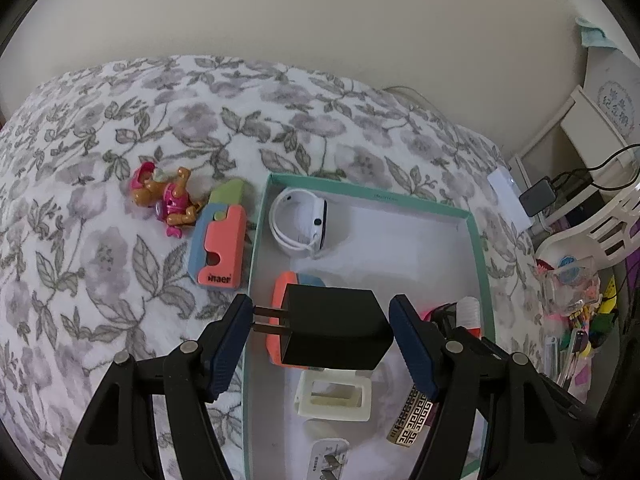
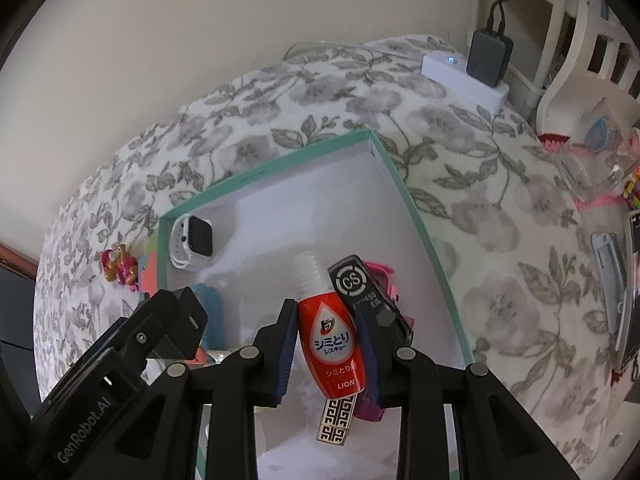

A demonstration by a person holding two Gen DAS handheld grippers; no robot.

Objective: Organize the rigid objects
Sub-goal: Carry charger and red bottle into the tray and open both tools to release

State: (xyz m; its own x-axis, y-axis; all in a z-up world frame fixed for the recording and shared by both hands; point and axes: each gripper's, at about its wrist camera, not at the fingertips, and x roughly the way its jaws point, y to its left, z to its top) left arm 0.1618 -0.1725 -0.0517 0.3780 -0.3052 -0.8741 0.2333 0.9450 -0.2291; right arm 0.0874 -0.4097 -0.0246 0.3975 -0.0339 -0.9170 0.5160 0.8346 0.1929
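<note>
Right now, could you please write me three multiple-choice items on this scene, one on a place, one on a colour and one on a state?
1. Where does the white smartwatch lie?
A. Inside the teal-rimmed box
B. On the floral bedspread beside the toy dog
C. On the white shelf

2. What colour is the charger between the left gripper's fingers?
A. White
B. Black
C. Red

3. What is the state of the right gripper?
A. Open and empty
B. Closed on nothing
C. Closed on the red bottle

Answers: 1 A, the watch sits in the box's far corner. 2 B, its body is black with two prongs against one finger. 3 C, both fingers press the bottle's sides.
</note>
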